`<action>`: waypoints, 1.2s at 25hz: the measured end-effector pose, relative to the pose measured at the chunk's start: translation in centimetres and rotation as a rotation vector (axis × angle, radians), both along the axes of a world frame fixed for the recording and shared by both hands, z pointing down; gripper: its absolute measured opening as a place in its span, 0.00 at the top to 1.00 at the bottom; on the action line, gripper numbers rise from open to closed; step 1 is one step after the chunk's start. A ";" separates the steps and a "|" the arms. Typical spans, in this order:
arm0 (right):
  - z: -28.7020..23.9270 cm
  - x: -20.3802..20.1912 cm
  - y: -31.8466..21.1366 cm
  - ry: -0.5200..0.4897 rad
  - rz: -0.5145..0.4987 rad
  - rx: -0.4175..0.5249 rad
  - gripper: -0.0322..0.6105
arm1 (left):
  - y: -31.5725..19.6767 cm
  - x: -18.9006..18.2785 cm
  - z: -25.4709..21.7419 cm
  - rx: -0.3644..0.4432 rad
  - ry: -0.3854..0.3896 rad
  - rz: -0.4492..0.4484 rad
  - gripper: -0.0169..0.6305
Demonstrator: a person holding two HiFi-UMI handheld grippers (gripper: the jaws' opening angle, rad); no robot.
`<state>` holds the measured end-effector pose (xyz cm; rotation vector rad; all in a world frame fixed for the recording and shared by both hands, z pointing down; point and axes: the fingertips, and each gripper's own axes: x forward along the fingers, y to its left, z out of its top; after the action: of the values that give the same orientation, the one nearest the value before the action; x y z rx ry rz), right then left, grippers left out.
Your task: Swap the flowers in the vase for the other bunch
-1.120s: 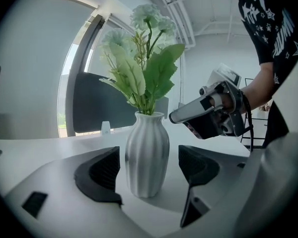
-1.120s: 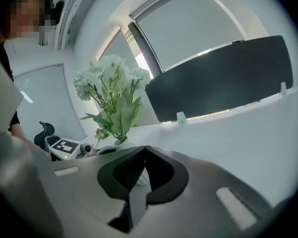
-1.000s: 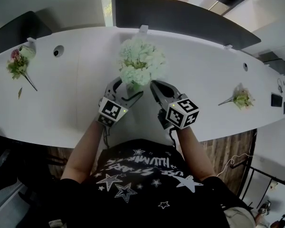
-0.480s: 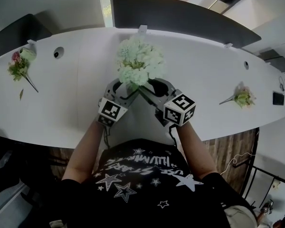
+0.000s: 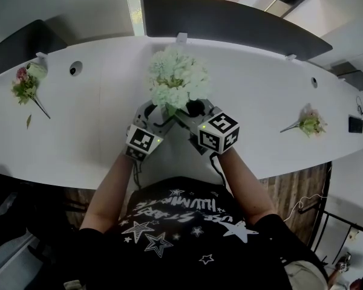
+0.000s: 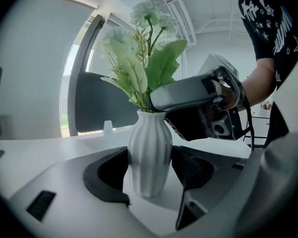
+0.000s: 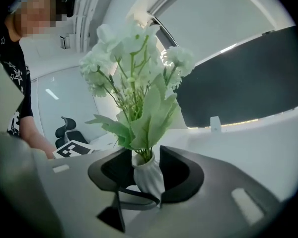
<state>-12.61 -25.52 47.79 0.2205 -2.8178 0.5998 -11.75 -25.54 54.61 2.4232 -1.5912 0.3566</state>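
Change: right gripper (image 7: 141, 170) moved in, jaws just opened wide around the neck of the white ribbed ceramic vase (image 6: 149, 152).
Left gripper (image 6: 148, 175): clamps vase body on surface (image 5: 260, 101).
Pale green flowers (image 5: 176, 77): likely light, soft; grip stems.

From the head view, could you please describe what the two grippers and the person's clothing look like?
The left gripper and right gripper are both grey with black-lined jaws. Each carries a cube with black-and-white square markers on its faces. The person wears a black short-sleeved T-shirt printed with white stars.
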 end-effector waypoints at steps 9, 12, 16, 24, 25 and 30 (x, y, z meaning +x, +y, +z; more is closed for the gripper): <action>-0.8 -0.2 -0.4 -0.010 0.034 0.043 0.78 | 0.0 0.2 0.0 0.009 0.000 -0.001 0.54; -1.3 0.0 -0.6 -0.033 0.042 0.043 0.80 | 0.1 0.4 0.0 0.000 0.004 -0.001 0.54; -1.9 -0.1 -0.7 -0.051 0.041 0.044 0.82 | -0.1 0.3 -0.1 0.014 0.010 0.000 0.54; -5.1 -0.6 -0.6 -0.137 0.060 0.026 0.82 | 0.0 0.0 0.1 0.001 0.021 -0.009 0.54; -5.5 -0.7 -0.6 -0.143 0.058 0.033 0.82 | 0.0 0.0 0.1 -0.003 0.020 -0.010 0.54; -7.6 -0.3 -0.8 -0.172 0.063 0.052 0.82 | -0.1 0.2 0.0 -0.007 0.011 -0.012 0.54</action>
<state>-12.93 -26.27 40.16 0.2816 -3.0051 0.5856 -11.56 -25.62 54.64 2.4055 -1.5969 0.3460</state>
